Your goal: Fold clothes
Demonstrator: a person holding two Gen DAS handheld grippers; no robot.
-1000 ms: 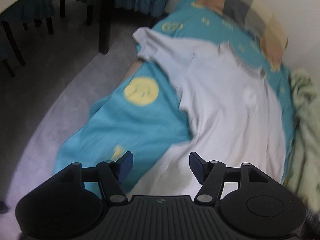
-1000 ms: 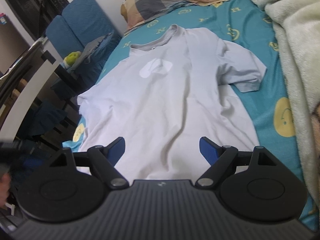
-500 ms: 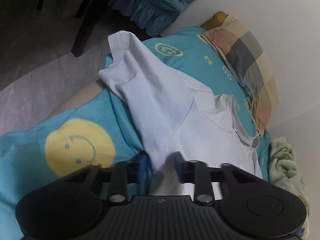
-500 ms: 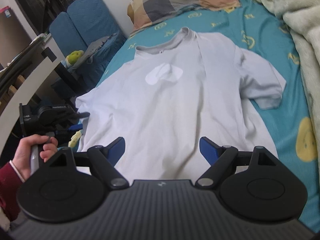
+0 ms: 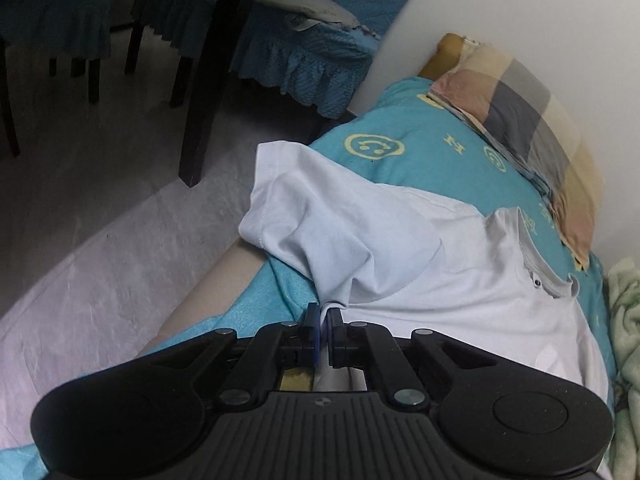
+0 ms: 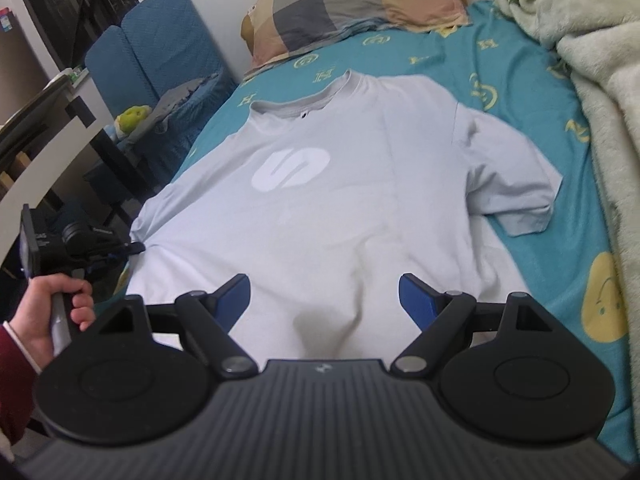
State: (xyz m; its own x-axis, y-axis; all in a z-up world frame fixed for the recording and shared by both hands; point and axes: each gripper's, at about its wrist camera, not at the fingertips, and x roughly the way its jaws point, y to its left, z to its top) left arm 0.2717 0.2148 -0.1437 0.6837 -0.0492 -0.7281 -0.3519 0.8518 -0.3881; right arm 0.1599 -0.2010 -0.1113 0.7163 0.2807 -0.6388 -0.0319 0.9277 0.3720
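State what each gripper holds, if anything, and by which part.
The left gripper is shut on the white T-shirt, pinching its side edge just below the sleeve. The right gripper is open above the shirt's lower part and holds nothing.

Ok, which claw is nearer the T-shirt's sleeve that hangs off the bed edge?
Left. The left claw pinches the T-shirt just under that sleeve; the right claw hovers open over the hem.

White T-shirt (image 6: 352, 200) spread face-up on bed (image 6: 540, 92).
Right gripper (image 6: 324, 298) hovers over the hem, jaws wide apart, nothing between them. Left gripper (image 6: 134, 247), held by a hand (image 6: 48, 312), meets the shirt's left edge.
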